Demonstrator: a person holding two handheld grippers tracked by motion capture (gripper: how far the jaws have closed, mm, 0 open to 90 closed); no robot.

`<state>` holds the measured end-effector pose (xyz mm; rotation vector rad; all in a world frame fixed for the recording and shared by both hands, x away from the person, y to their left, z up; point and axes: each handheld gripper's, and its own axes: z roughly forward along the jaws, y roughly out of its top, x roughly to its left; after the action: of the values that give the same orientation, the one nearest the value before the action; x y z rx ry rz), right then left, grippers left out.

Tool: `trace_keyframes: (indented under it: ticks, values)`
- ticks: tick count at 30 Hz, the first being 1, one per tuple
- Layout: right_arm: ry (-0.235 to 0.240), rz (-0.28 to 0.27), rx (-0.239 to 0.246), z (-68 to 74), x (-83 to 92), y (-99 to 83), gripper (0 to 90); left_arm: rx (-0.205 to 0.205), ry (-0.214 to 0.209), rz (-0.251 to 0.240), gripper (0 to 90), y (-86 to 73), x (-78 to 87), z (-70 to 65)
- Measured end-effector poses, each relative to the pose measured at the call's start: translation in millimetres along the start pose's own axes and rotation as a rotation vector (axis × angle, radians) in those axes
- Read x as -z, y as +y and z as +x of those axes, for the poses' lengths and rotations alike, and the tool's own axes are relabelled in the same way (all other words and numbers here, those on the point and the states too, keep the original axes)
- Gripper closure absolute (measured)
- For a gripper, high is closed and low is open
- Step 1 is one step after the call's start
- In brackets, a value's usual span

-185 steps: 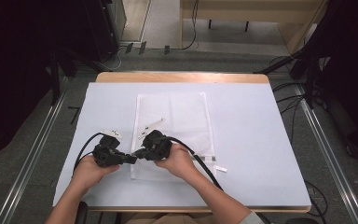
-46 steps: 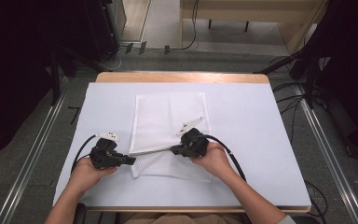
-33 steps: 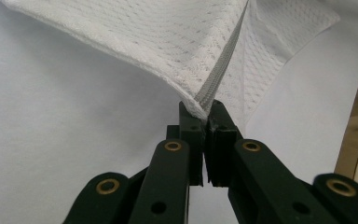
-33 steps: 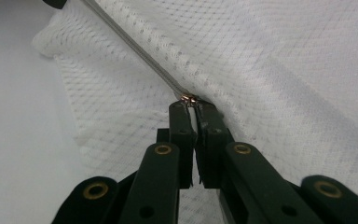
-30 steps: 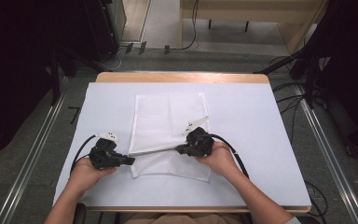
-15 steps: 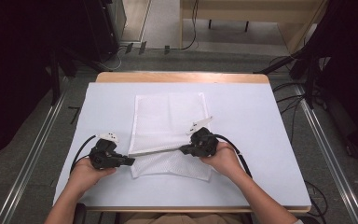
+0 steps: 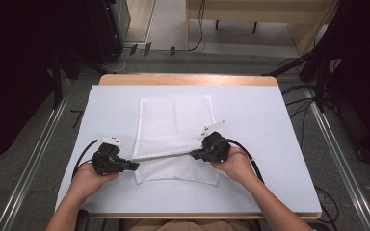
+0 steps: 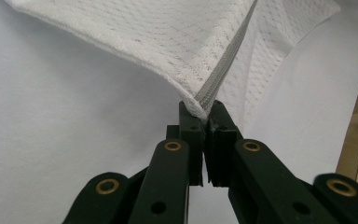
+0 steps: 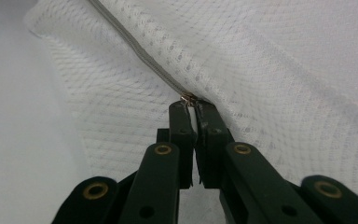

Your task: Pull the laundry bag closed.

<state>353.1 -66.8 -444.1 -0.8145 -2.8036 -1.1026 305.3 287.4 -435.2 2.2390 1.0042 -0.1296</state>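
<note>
- Two grippers I hold closed on the white mesh bag [image 7: 176, 122], which lies on the white table cover [image 7: 260, 125].
- My left gripper [image 7: 134, 166] clamps the zipper's [image 7: 164, 155] end.
- My right gripper [image 7: 194, 154] pinches the zipper pull [image 9: 188, 98].

A white mesh zippered laundry bag [image 7: 174, 126] lies flat mid-table, its grey zipper [image 7: 164, 155] stretched taut along the lifted near edge

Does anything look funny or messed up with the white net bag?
Nothing looks torn or spilled. The mesh bag lies a bit crooked, its zipper edge lifted taut between the left tool and the right tool.
</note>
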Motion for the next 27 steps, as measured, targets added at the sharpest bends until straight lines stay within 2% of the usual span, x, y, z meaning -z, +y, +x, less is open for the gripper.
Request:
trace_keyframes:
  ticks: [13,19,24,27]
  values:
    - [-0.012,0.009,-0.030,-4.1,7.0,-9.8,88.4,0.008,0.007,-0.009,87.9,-1.0,1.9,1.6]
    - [-0.013,-0.001,-0.018,-4.3,11.0,-11.0,88.4,0.008,0.009,-0.013,87.9,-1.5,3.2,2.9]
    - [-0.019,0.009,-0.045,-8.2,14.6,-15.8,88.4,0.012,0.006,-0.010,87.9,-1.9,3.8,3.9]
    - [-0.021,0.009,-0.042,-9.1,15.9,-17.6,88.4,0.018,0.011,-0.012,87.8,-2.1,4.2,4.2]
